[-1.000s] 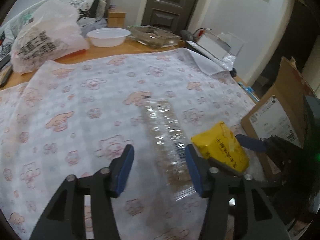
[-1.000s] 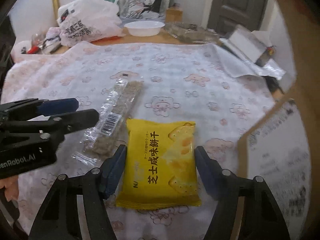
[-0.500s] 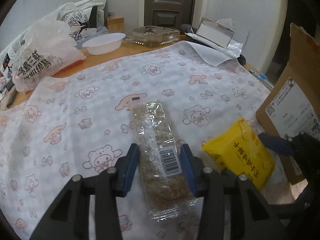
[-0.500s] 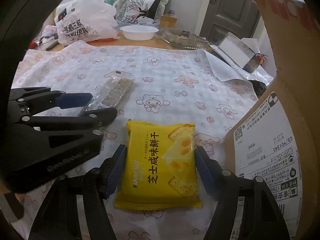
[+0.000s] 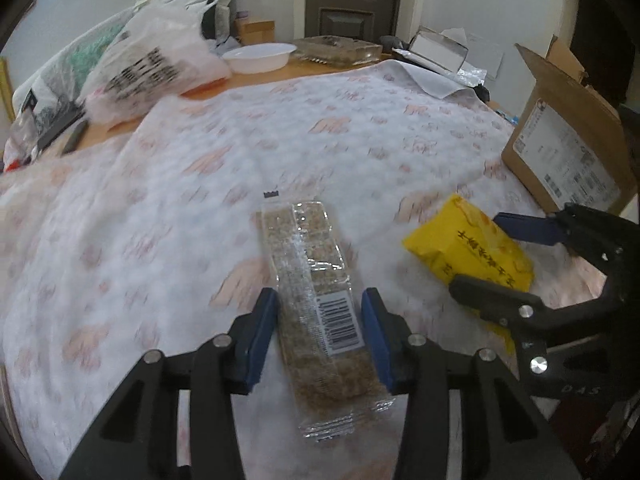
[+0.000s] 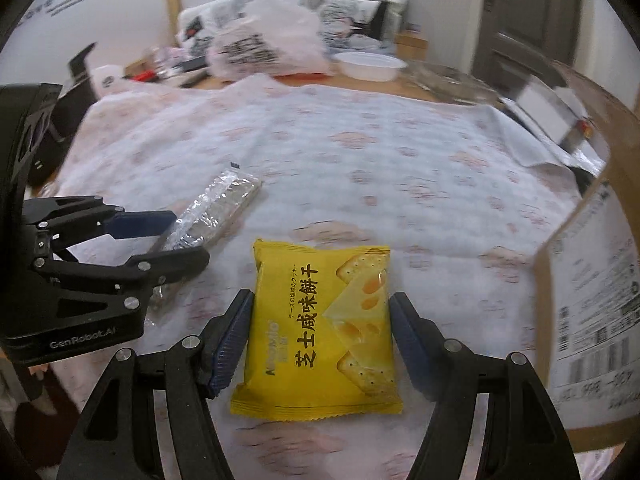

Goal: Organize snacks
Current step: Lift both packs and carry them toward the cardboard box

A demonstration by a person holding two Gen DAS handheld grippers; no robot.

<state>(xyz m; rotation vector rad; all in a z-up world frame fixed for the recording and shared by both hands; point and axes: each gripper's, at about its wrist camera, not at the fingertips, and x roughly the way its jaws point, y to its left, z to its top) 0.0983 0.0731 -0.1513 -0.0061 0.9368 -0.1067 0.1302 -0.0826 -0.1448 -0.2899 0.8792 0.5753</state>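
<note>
A long clear-wrapped grain bar pack (image 5: pixel 316 300) lies on the patterned cloth. My left gripper (image 5: pixel 320 320) is shut on it, blue pads pressing both long sides near the barcode. It also shows in the right wrist view (image 6: pixel 216 216) with the left gripper (image 6: pixel 176 236) around it. A yellow cheese cracker packet (image 6: pixel 320 328) sits between the pads of my right gripper (image 6: pixel 320 336), which is shut on its side edges. The packet (image 5: pixel 468 252) and right gripper (image 5: pixel 500 256) appear at right in the left wrist view.
An open cardboard box (image 5: pixel 568 136) stands at the right table edge, also seen in the right wrist view (image 6: pixel 592 280). Plastic bags (image 5: pixel 152 68), a white bowl (image 5: pixel 260 56) and a clear container (image 5: pixel 336 48) crowd the far side of the table.
My left gripper moved over the grain bar pack and closed on it. My right gripper narrowed onto the yellow packet. Both cameras tilted and lifted slightly, with motion blur.
</note>
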